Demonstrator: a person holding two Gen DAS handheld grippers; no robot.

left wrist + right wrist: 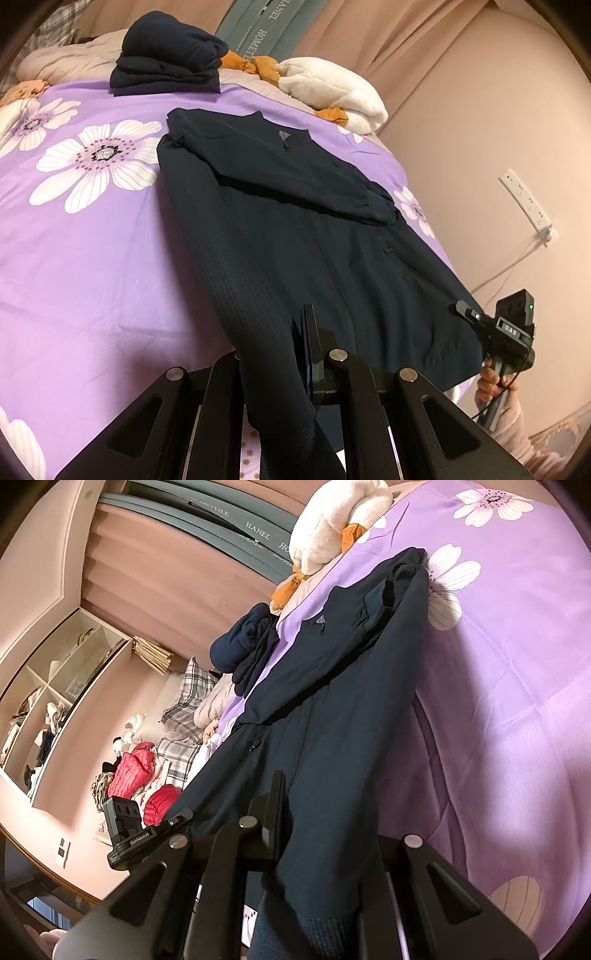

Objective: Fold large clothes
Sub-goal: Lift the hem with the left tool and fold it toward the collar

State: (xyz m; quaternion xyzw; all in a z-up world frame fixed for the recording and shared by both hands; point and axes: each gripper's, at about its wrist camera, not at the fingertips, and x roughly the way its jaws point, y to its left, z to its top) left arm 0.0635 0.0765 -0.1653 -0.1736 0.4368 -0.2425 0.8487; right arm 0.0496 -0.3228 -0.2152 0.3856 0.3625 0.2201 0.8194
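Note:
A dark navy jacket [295,221] lies front up on the purple flowered bed cover [92,258], with one sleeve [295,181] folded across its chest. My left gripper [297,332] is shut on the ribbed hem at the near left, and the cloth drapes over one finger. At the hem's right corner my right gripper [466,309] pinches the fabric, held by a hand [491,380]. In the right wrist view the jacket [314,701] stretches away from my right gripper [295,797], which is shut on the hem. The left gripper [181,818] shows at the other corner.
A stack of folded dark clothes [166,59] sits at the far end of the bed beside a white plush duck [332,88]. A power strip [528,203] hangs on the pink wall to the right. Open shelves [48,701] and red garments [136,771] stand beyond the bed.

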